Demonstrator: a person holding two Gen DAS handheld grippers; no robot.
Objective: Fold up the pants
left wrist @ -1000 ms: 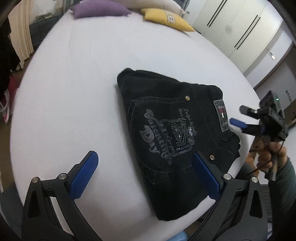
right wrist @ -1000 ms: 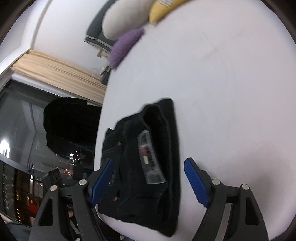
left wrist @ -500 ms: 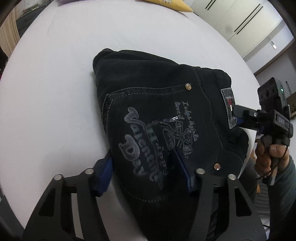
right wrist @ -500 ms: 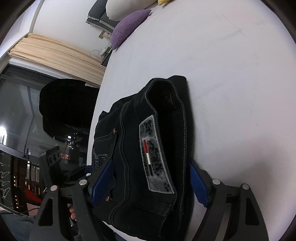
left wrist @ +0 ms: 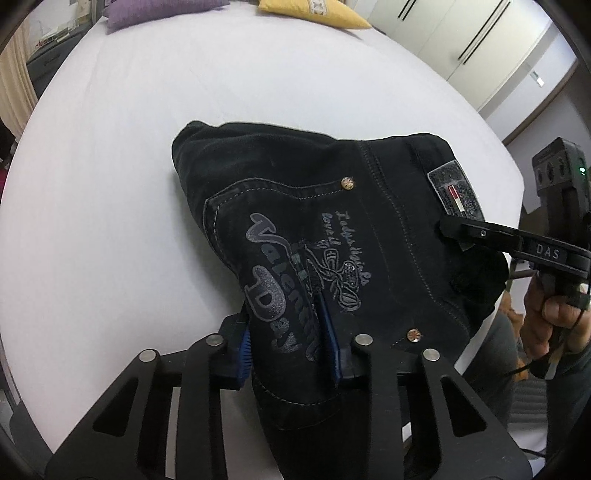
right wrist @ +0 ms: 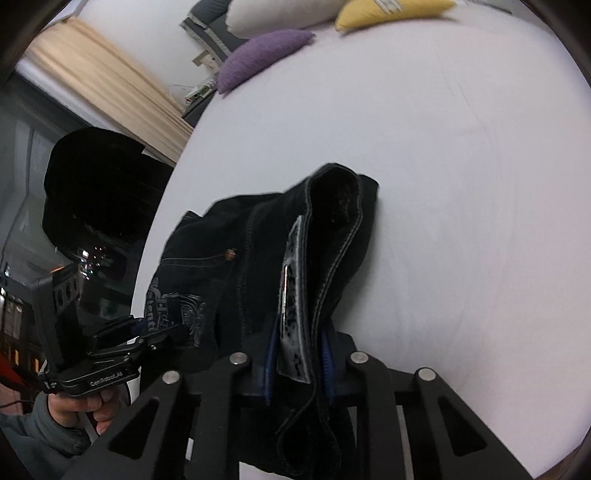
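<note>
Black denim, already folded small: the pants (left wrist: 332,229) lie near the front edge of the white bed (left wrist: 129,147). I've just been closing both tongs on them. The left tongs (left wrist: 288,332) pinch a ridge at the printed pocket, the right tongs (right wrist: 299,354) clamp the waistband by its label (right wrist: 291,295), probably to lift the bundle evenly. Only the right wrist view shows the waistband gaping open; only the left shows the pocket lettering.

A purple cushion (left wrist: 162,11) and a yellow cushion (left wrist: 314,13) lie on the white bed (left wrist: 110,184), beside beige curtains (right wrist: 103,85).
</note>
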